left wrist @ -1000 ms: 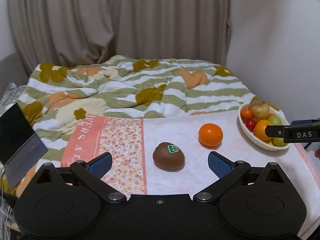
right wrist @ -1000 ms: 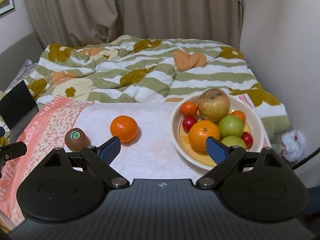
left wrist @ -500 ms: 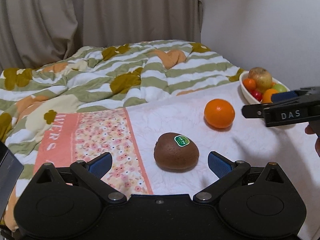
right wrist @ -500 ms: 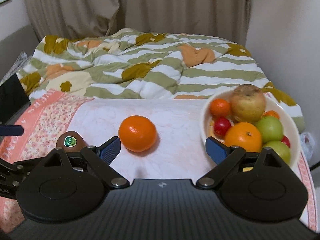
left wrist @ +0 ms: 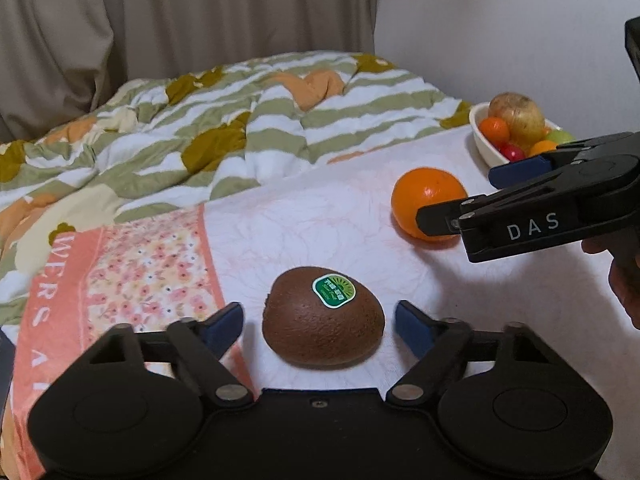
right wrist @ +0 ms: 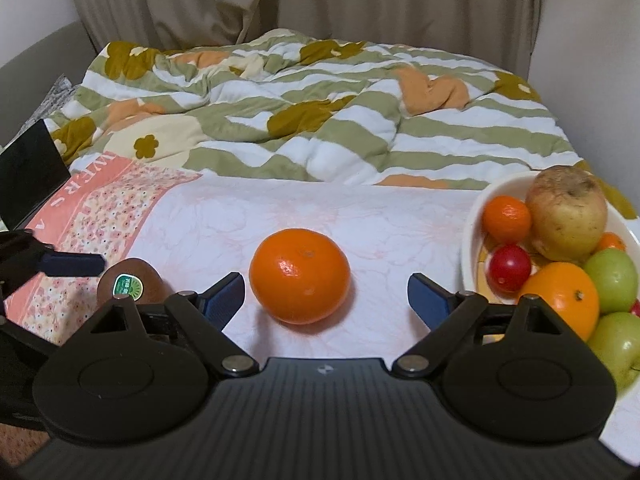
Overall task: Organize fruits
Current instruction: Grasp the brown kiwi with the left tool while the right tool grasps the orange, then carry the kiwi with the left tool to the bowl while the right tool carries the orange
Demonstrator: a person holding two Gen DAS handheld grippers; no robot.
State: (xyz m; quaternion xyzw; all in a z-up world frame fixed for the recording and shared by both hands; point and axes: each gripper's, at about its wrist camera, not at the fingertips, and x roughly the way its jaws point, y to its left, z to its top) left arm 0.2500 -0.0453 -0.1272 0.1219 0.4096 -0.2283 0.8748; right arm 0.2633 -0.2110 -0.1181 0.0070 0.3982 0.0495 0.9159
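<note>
Both sets of jaws are spread wide and grip nothing: the left gripper straddles the kiwi without touching, the right gripper brackets the orange. Both fruits lie on the white cloth, the full fruit bowl to the right, rumpled quilt beyond.

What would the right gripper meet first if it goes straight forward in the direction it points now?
Most likely the orange. It lies on the sheet centred between the open fingers of the right gripper, just ahead of their tips. The bowl sits off to the right, out of that line. Exact depth is hard to judge.
</note>
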